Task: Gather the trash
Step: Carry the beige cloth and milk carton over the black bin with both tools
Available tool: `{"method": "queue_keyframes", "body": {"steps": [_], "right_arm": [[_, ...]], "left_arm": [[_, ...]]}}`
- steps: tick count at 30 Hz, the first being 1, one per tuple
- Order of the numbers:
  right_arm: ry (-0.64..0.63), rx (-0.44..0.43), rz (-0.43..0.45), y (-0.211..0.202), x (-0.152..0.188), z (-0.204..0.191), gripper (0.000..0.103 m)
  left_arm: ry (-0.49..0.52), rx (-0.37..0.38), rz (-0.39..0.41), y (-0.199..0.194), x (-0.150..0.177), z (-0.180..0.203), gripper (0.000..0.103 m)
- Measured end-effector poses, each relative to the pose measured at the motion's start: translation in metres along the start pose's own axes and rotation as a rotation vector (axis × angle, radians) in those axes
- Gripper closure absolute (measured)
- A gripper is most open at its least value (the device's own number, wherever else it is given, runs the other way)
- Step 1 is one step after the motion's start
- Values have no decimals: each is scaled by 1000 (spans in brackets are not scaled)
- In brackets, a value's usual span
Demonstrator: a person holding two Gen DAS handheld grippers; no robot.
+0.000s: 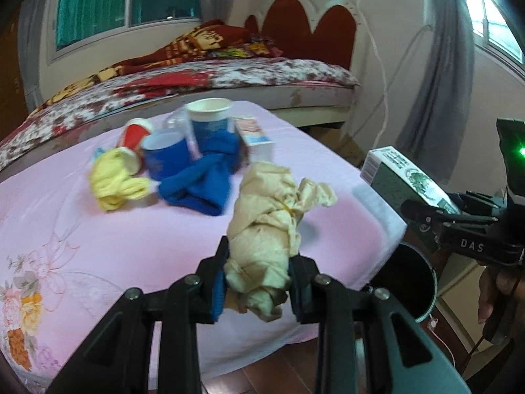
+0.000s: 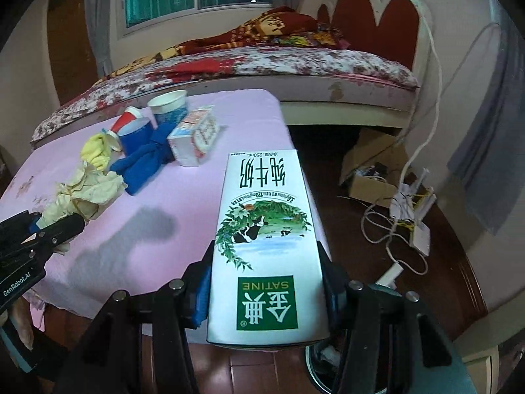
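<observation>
Left claw [image 1: 257,279] is clamping a beige rag [image 1: 265,223], right claw [image 2: 267,292] gripping a milk carton [image 2: 265,239], over pink-clothed tabletop [image 1: 115,229]; bed [image 1: 229,75] sitting behind.

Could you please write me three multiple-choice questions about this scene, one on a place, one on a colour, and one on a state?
1. Where is the dark bin?
A. On the bed
B. On the floor beside the pink table's corner
C. On the table

2. What colour is the cloth lying between the yellow cloth and the beige bundle?
A. Blue
B. Green
C. Black

3. What is the right gripper doing?
A. Hanging open
B. Gripping a cup
C. Gripping the milk carton

Answers: 1 B, it stands below the table edge on the wood floor. 2 A, the blue cloth lies there. 3 C, its fingers clamp the carton's sides.
</observation>
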State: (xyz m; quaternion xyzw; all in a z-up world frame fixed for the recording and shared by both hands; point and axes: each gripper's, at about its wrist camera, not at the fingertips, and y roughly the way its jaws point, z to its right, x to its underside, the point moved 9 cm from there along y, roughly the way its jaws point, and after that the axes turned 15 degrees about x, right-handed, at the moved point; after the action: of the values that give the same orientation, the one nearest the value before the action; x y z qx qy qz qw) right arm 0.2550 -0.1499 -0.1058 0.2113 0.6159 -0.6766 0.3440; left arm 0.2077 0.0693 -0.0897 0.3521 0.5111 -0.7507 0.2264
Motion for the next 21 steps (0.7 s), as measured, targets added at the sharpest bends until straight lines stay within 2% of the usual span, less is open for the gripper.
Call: {"method": "queue_keyframes", "body": {"steps": [9, 21], "right_arm": [[44, 57, -18, -8, 21, 51, 47], [120, 134, -73, -11, 69, 130, 48]], "left_arm": [[59, 67, -22, 19, -1, 53, 71], [146, 183, -75, 49, 10, 138, 71]]}}
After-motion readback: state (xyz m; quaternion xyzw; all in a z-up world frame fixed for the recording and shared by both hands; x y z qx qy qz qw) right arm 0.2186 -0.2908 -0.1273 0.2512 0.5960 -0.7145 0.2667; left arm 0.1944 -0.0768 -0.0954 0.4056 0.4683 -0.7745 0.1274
